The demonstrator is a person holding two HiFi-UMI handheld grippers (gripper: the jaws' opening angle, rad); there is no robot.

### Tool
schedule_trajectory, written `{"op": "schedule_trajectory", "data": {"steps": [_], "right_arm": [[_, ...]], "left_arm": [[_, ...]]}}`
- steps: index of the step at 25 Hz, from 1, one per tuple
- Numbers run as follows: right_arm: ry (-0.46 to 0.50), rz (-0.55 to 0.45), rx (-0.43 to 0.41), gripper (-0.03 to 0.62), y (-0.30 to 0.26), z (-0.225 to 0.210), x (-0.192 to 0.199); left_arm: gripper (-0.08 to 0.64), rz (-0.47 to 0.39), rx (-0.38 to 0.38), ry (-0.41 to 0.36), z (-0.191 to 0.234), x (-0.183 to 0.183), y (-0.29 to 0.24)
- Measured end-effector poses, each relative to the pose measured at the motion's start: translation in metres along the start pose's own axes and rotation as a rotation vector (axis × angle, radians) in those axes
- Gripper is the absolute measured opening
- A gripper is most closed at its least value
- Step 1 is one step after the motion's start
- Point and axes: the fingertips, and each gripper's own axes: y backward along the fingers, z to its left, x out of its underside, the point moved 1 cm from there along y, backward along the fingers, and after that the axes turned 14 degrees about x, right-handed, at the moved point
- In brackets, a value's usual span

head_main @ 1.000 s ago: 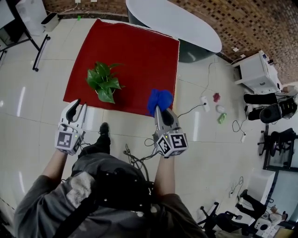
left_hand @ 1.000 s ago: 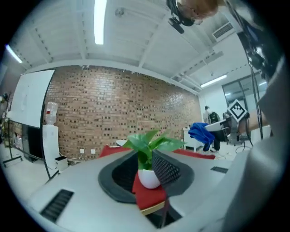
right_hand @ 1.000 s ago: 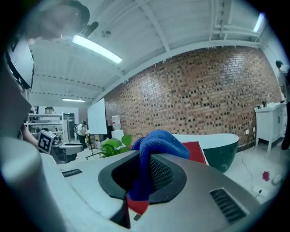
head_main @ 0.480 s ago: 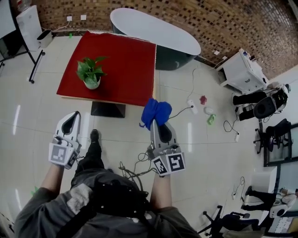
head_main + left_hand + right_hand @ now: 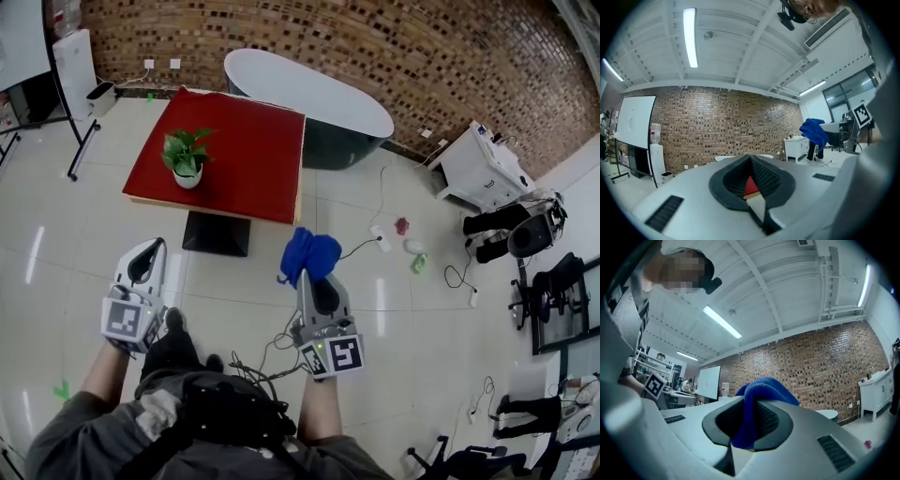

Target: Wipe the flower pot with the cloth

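The person is standing on the tiled floor (image 5: pixel 56 234), well apart from the red table (image 5: pixel 253 150), where the flower pot (image 5: pixel 187 178) is sitting near its left edge. The right tongs (image 5: pixel 310 277) are clamping the blue cloth (image 5: pixel 312 253), which is bunching up over their tips. The left tongs (image 5: pixel 150 248) are pressing together on nothing.

flower pot (image 5: pixel 187 177) on table (image 5: pixel 255 155), cloth (image 5: pixel 311 255) nearer, right

grey sleeves (image 5: pixel 67 427) — pale left gripper (image 5: pixel 150 247), right gripper (image 5: pixel 310 280), marker cubes (image 5: pixel 127 321)
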Motion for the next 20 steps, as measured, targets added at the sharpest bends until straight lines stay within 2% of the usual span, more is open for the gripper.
{"op": "schedule_trajectory", "data": {"steps": [3, 7, 12, 17, 20], "right_arm": [[-0.026, -0.007, -0.019, 0.058, 0.004, -0.001, -0.009], [-0.032, 0.007, -0.041, 0.058, -0.017, 0.014, -0.002], [0.008, 0.035, -0.079, 0.057, 0.024, 0.071, -0.007], [0.021, 0.068, -0.079, 0.057, 0.028, 0.117, 0.000], [0.020, 0.080, -0.092, 0.057, 0.044, 0.151, -0.003]], "left_arm": [[0.026, -0.003, 0.004, 0.024, -0.005, -0.012, 0.001], [0.026, -0.008, 0.011, 0.050, 0.014, -0.016, -0.005], [0.026, 0.008, 0.017, 0.069, 0.000, -0.018, 0.056], [0.026, 0.019, 0.054, 0.118, 0.014, -0.013, 0.092], [0.026, 0.012, 0.063, 0.087, 0.016, -0.017, 0.128]]}}
